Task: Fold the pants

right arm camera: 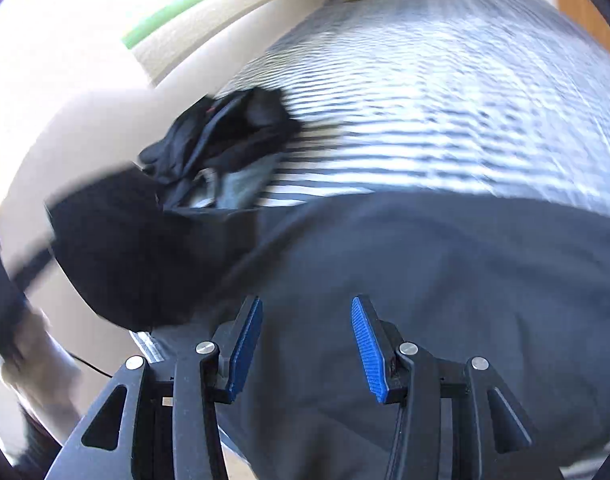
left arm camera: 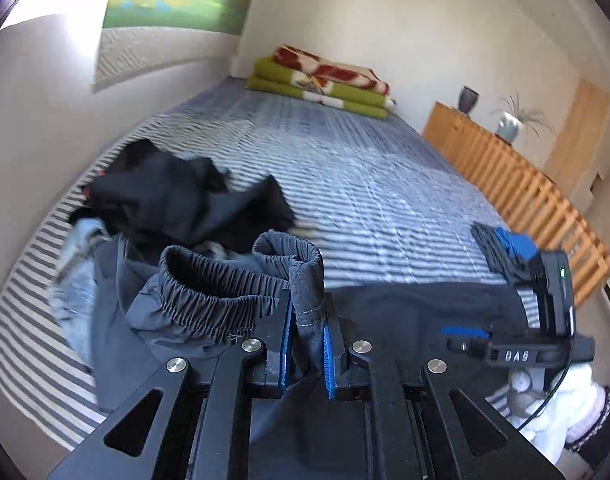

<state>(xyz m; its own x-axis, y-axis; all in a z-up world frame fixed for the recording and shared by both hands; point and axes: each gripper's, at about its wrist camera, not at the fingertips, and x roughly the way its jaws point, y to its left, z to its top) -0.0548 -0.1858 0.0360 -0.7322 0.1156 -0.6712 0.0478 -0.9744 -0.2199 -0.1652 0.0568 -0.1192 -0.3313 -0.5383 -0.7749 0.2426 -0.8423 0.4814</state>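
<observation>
Left gripper (left arm camera: 308, 320) clamped on the elastic waistband of the dark grey pants (left arm camera: 405, 308), blue pads pressing a fold of the band upright between them. Right gripper (right arm camera: 307, 344) with jaws standing apart, nothing between them, poised just above the grey cloth (right arm camera: 425, 280). Pants spread on the near end of the striped bed (left arm camera: 345, 168), long axis running crosswise, waistband at the left side and the cloth stretching toward the right gripper (left arm camera: 553, 280) seen there. Heap of black clothes (left arm camera: 177, 196) just beyond the waistband, near the wall. Folded green blanket (left arm camera: 321, 80) at the far end. Wooden slatted rail (left arm camera: 517, 184) along the bed's right side.
</observation>
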